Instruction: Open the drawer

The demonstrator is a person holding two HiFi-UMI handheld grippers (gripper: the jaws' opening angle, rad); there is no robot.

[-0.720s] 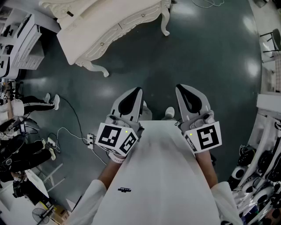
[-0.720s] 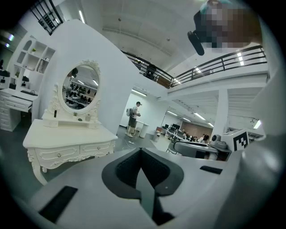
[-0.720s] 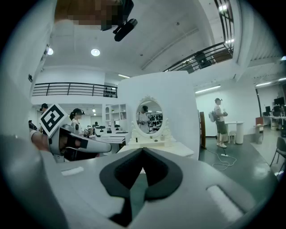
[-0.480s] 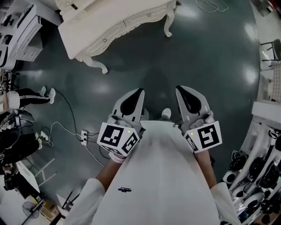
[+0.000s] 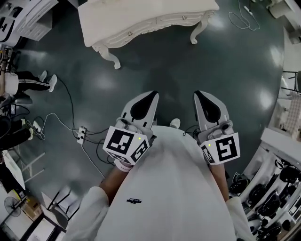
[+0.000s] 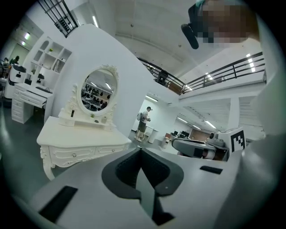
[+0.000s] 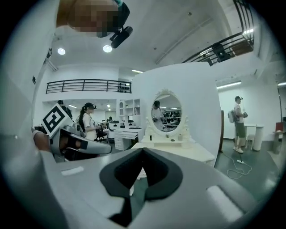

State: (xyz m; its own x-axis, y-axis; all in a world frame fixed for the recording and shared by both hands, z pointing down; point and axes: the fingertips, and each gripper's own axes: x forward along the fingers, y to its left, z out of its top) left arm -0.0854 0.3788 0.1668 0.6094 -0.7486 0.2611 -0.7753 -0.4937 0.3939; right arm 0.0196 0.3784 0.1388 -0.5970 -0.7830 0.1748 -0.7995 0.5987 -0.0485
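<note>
Though ornate — smooth white scalloped dresser (image 5: 141, 16).

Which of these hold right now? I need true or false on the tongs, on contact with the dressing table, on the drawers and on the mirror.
1. The left tongs and the right tongs are both shut with nothing between them. True.
2. The right tongs touch the dressing table. False: bare floor lies between both tongs and the table.
3. One drawer stands pulled out. False: the drawer fronts look flush with the table, so no drawer is open yet.
4. An oval mirror stands on the dressing table. True.
</note>
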